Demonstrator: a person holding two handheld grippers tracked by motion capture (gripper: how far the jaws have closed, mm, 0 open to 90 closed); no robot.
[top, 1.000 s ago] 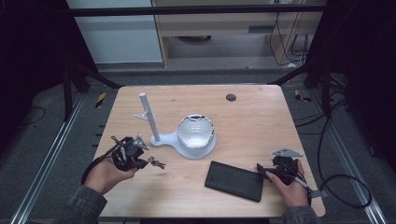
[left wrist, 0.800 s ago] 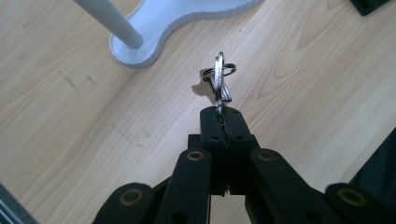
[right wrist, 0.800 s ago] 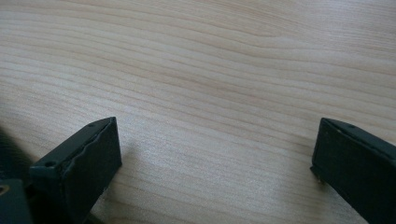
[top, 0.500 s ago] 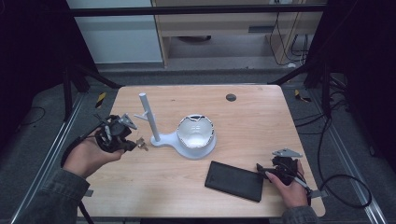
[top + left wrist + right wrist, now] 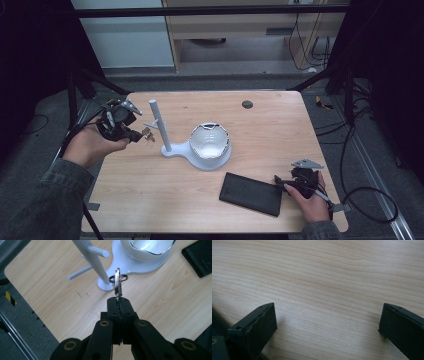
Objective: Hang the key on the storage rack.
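My left gripper (image 5: 134,135) (image 5: 118,298) is shut on a key with a metal ring (image 5: 118,282) (image 5: 147,134), held above the table's left side. It hangs just left of a white stand (image 5: 160,126) (image 5: 90,257), an upright post with short pegs on a flat base. A white bowl (image 5: 210,140) (image 5: 147,248) sits on that same base. My right gripper (image 5: 281,184) (image 5: 327,320) rests open at the table's front right, its jaws wide apart over bare wood, beside a black wallet (image 5: 251,193) (image 5: 200,258).
The wooden table (image 5: 260,135) has a small dark round hole cover (image 5: 247,104) near its far edge. Black frame legs and cables stand around the table on the floor. A shelf unit lies beyond the far edge.
My left hand has lifted the key off the table and carried it up and away from the front edge, toward the white stand's pegs. The right hand stayed put.
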